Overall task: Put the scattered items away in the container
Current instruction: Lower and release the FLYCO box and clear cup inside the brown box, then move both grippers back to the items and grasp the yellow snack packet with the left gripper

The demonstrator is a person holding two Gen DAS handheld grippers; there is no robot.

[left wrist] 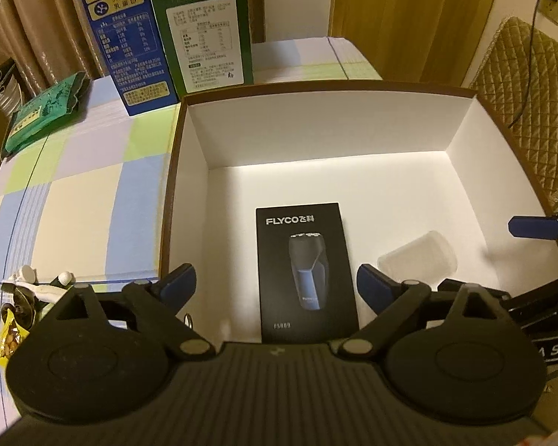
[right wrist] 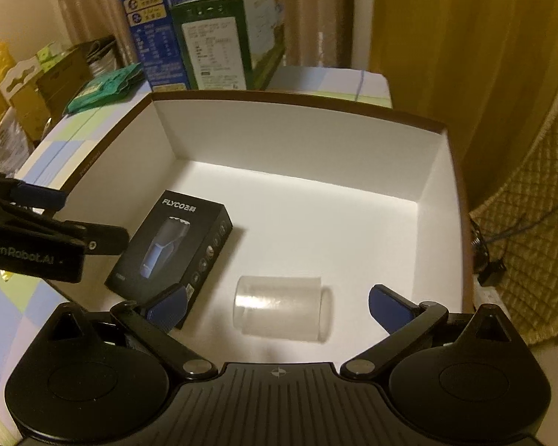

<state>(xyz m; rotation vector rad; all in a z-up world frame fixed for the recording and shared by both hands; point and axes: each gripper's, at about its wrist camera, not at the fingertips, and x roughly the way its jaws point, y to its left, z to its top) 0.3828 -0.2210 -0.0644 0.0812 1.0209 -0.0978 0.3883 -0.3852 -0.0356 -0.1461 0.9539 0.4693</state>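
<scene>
Both tools (left wrist: pixel 277 286) (right wrist: pixel 279 306) hang open (nothing gripped) over box (left wrist: pixel 316 130).

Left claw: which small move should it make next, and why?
Probably swing the left claw left toward the white earphones on the table. It stands open and empty, the black shaver box and clear cup already lie in the container.

"flyco" and "fs889" on black box (left wrist: pixel 307 273); "genrobot.ai" on left tongs (right wrist: pixel 37 223).
</scene>
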